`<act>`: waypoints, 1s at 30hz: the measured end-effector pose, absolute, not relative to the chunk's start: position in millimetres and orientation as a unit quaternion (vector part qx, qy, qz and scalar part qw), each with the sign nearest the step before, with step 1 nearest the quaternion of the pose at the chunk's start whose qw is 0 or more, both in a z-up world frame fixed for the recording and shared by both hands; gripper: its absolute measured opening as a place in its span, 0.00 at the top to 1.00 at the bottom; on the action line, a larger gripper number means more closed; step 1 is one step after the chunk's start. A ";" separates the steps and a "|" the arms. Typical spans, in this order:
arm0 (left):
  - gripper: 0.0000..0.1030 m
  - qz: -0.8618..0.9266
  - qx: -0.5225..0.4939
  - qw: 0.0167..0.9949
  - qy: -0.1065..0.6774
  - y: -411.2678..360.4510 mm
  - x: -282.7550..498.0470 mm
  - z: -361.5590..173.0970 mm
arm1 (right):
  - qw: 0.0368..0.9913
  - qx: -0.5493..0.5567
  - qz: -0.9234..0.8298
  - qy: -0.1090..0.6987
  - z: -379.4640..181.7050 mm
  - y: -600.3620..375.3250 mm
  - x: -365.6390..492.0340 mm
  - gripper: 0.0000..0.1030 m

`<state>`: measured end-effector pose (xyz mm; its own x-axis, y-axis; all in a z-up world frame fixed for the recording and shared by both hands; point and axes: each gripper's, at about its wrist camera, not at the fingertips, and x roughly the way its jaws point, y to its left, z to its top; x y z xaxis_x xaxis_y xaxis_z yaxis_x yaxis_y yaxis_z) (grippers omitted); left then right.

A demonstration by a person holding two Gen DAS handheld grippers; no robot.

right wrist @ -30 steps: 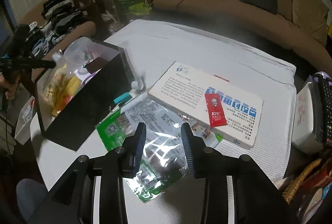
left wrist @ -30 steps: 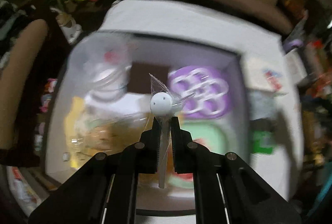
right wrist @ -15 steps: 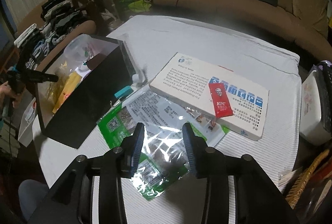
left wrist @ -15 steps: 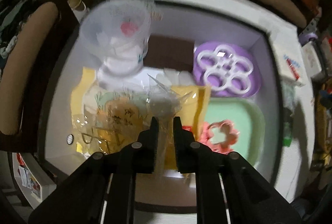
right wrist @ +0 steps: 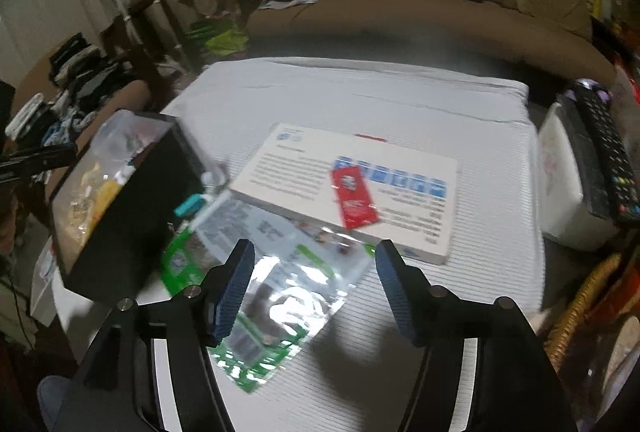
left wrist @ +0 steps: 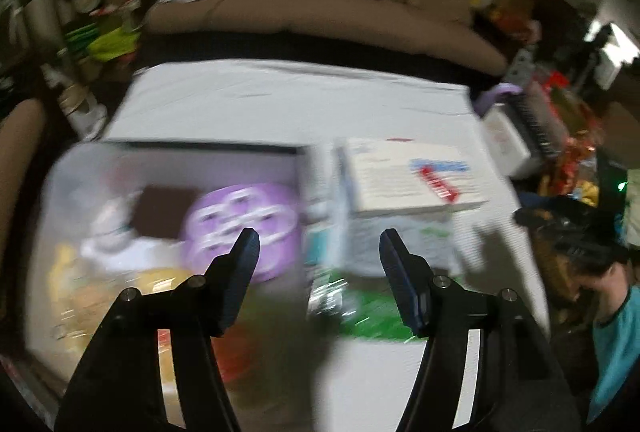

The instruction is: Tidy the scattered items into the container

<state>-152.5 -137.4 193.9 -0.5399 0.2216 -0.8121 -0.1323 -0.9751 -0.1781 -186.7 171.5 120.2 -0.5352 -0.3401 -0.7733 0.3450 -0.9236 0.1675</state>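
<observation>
The left tool has dropped its lollipop, and both it and the right tool are spreading apart, empty.

We hold both grippers tilted downward. Our left gripper has its jaws apart and opening, nothing between them; the view is blurred. Our right gripper also has its jaws spread and opening, nothing gripped, the fingers clear of any contact. Our hands themselves stay out of both views.
</observation>
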 end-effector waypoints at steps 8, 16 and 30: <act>0.42 0.841 -0.517 0.146 -0.055 0.7 -227.4 117.9 | 0.187 0.428 -0.884 -0.015 99.7 199.5 -168.3 0.32; 0.42 0.849 -0.506 0.155 -0.014 52.8 -299.0 77.3 | 0.206 0.429 -0.879 -0.037 81.1 213.9 -156.6 0.32; 0.49 0.829 -0.516 0.214 -0.032 54.8 -295.2 48.6 | 0.255 0.443 -0.832 -0.218 36.4 231.4 -186.1 0.32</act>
